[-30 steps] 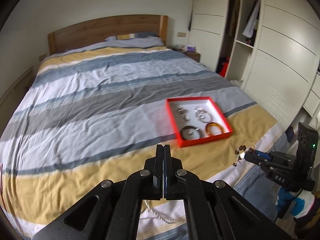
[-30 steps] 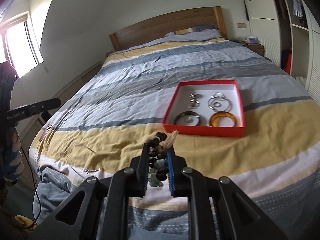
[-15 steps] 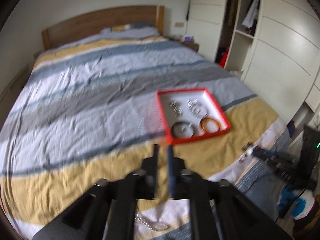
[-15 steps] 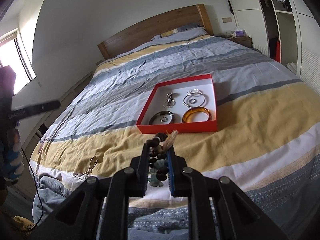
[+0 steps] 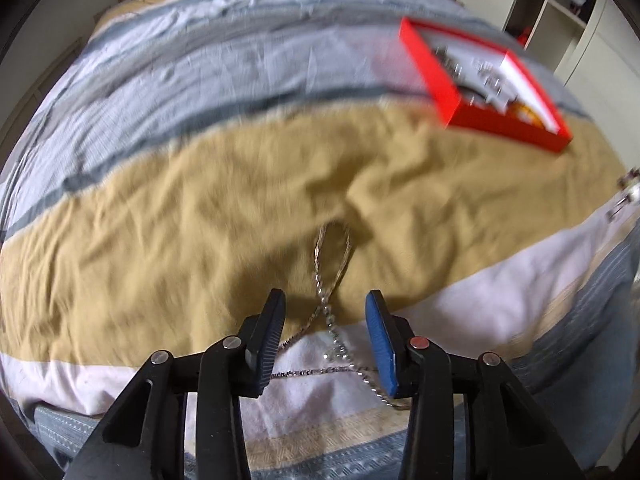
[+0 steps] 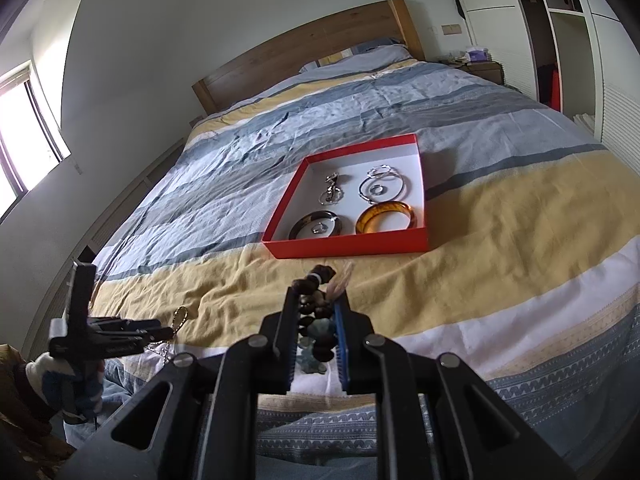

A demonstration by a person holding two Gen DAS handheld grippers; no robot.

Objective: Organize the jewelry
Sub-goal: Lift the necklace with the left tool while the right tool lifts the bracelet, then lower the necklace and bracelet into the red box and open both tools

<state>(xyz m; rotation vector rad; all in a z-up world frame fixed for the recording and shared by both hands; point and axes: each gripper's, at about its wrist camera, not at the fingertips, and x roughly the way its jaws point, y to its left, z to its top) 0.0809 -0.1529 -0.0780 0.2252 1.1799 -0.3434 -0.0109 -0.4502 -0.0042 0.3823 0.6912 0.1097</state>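
Note:
My left gripper (image 5: 325, 300) is open and low over the bed, its fingers on either side of a silver chain necklace (image 5: 332, 312) that lies looped on the yellow and white stripes. My right gripper (image 6: 317, 300) is shut on a dark beaded bracelet (image 6: 316, 304) with a pale tassel, held above the bed's foot. A red tray (image 6: 420, 160) with a white floor lies ahead of it and holds a dark bangle (image 6: 316, 226), an amber bangle (image 6: 385, 217), silver hoops (image 6: 382, 184) and small silver pieces. The tray also shows in the left wrist view (image 5: 452, 92), blurred.
The striped duvet (image 6: 500, 200) covers the whole bed, with a wooden headboard (image 6: 304, 52) at the far end. White wardrobes (image 6: 580, 40) stand along the right side. A window (image 6: 24, 136) is on the left wall. The left gripper (image 6: 120, 330) shows at the bed's left corner.
My left gripper has opened and dropped down and forward over the chain necklace. My right gripper has stayed shut on the beaded bracelet and shifted slightly, with the tray nearer the centre.

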